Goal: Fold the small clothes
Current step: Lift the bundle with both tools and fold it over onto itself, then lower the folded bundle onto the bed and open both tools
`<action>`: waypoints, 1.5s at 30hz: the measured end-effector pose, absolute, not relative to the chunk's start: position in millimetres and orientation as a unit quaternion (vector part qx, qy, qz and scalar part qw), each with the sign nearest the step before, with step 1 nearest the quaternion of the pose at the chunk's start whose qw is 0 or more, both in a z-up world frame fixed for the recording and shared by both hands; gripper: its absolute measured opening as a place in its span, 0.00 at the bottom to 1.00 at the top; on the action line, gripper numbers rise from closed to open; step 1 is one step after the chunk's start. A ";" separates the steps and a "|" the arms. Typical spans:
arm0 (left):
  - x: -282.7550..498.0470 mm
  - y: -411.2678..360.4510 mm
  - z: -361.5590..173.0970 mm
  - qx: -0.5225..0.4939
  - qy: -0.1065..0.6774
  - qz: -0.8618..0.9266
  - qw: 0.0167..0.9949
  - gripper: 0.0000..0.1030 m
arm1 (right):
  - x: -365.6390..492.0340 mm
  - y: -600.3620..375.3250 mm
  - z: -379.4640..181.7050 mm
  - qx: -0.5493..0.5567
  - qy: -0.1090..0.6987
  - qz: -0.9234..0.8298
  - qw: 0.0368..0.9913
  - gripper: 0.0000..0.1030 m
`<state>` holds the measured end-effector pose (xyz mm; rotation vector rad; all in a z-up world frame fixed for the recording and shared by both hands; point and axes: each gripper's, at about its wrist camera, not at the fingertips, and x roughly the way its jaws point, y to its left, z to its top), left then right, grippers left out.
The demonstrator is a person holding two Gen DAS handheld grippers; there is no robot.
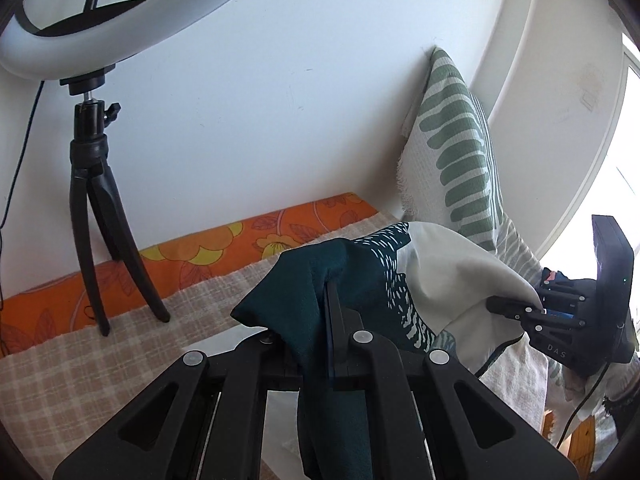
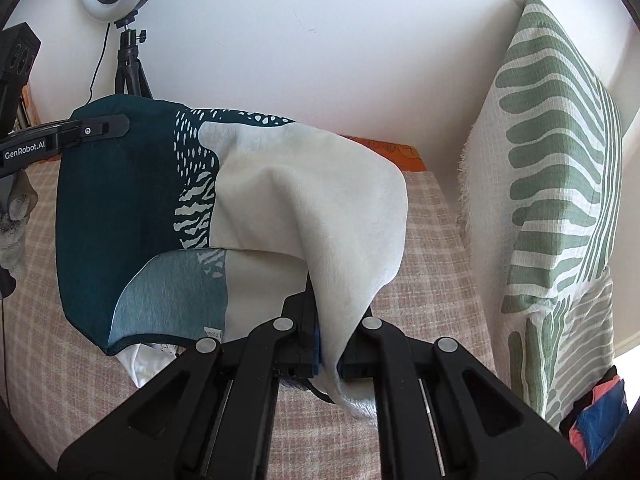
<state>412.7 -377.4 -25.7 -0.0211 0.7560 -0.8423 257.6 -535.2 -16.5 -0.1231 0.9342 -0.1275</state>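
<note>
A small garment (image 2: 248,200), dark teal on one side and cream on the other with white markings between, hangs stretched in the air between both grippers above the checked cloth (image 2: 432,248). My left gripper (image 1: 326,280) is shut on its teal edge; it also shows in the right wrist view (image 2: 120,126). My right gripper (image 2: 316,280) is shut on the cream edge; it also shows in the left wrist view (image 1: 534,308). The garment (image 1: 384,280) sags in the middle, and its lower hem touches the cloth.
A green-and-white leaf-print cushion (image 2: 560,184) leans on the wall at the right. A ring light on a black tripod (image 1: 96,216) stands at the back left. An orange flowered fabric (image 1: 224,240) runs along the wall. Coloured clothes (image 2: 600,412) lie at the far right.
</note>
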 end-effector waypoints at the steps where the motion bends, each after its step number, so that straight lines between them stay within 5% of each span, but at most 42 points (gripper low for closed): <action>1: 415.2 -379.7 -30.0 -0.002 0.360 -0.391 0.847 0.05 | 260.7 -538.1 -22.1 -0.053 0.453 -0.057 0.888 0.06; 6: 424.1 -387.1 -47.2 0.031 0.375 -0.372 0.849 0.08 | 272.7 -553.5 -45.2 0.001 0.483 -0.035 0.875 0.06; 8: 422.8 -387.0 -47.4 0.047 0.368 -0.357 0.857 0.11 | 272.6 -556.9 -46.4 0.004 0.488 -0.047 0.872 0.16; 9: 421.4 -385.2 -45.4 0.050 0.360 -0.353 0.862 0.13 | 271.4 -556.6 -45.4 0.002 0.487 -0.052 0.872 0.35; 10: 420.3 -384.8 -42.9 0.054 0.355 -0.349 0.866 0.30 | 268.9 -556.4 -43.3 0.000 0.484 -0.054 0.873 0.57; 11: 419.3 -385.3 -40.0 0.059 0.352 -0.342 0.869 0.62 | 265.0 -556.7 -40.0 -0.002 0.476 -0.056 0.878 0.64; 13: 413.1 -384.2 -34.3 0.067 0.334 -0.333 0.879 0.78 | 261.0 -556.7 -33.5 0.001 0.465 -0.054 0.884 0.70; 19: 394.7 -388.1 -24.4 0.104 0.329 -0.352 0.870 0.79 | 260.6 -560.7 -20.1 0.040 0.454 -0.064 0.888 0.82; 45: 250.4 -283.6 46.3 0.098 0.304 -0.336 0.886 0.82 | 145.0 -460.3 58.1 0.026 0.402 -0.082 0.912 0.82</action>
